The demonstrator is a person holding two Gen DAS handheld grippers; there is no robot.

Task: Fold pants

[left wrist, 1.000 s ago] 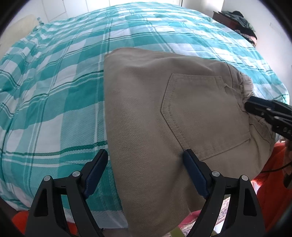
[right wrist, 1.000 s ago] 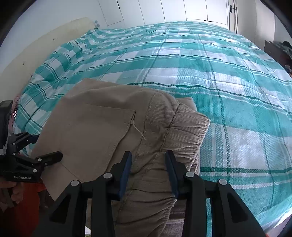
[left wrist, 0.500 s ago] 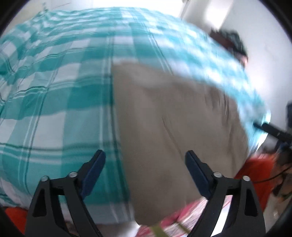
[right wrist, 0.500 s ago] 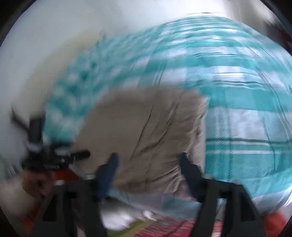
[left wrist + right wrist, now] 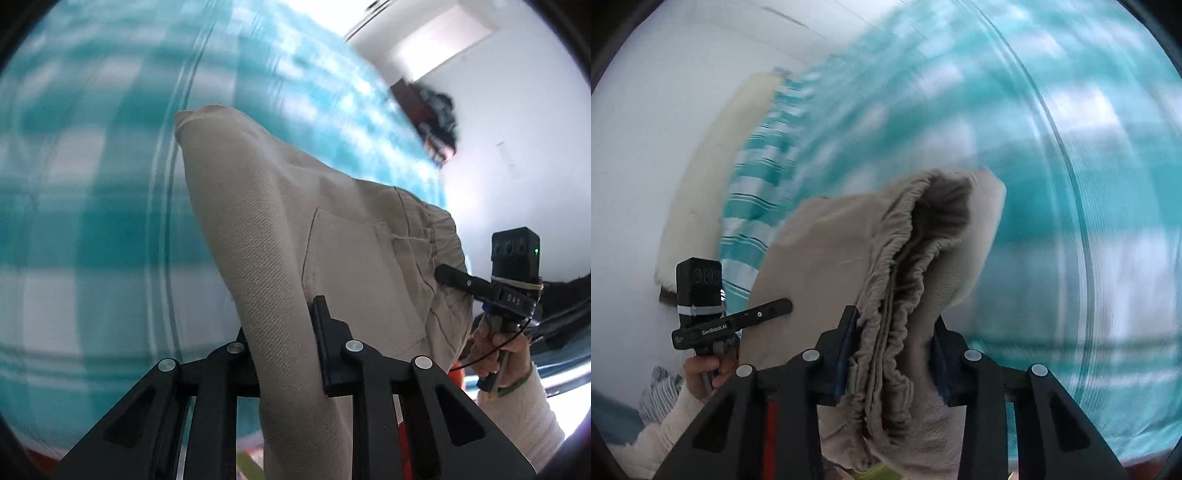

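Note:
The folded beige pants (image 5: 332,240) hang lifted above the teal plaid bed (image 5: 92,221). My left gripper (image 5: 282,321) has its jaws closing, and a thick folded edge of the pants fills the gap and is pressed between the pads. In the right wrist view, my right gripper (image 5: 895,321) is also closing, with the bunched elastic waistband of the pants (image 5: 831,240) pinched between its pads. Each view shows the other gripper at the cloth's far side: the right gripper (image 5: 448,275) and the left gripper (image 5: 775,306). The bed (image 5: 1071,184) is blurred by motion.
A person's hand in a white sleeve (image 5: 506,350) holds the right gripper, and another hand (image 5: 709,369) holds the left one. Dark furniture with piled clothes (image 5: 436,110) stands by the white wall. A cream headboard (image 5: 713,177) borders the bed.
Both grippers let go, opened wide, then clamped onto the pants again. The pants, lying flat on the bed before, now hang lifted, and both views have tilted and risen.

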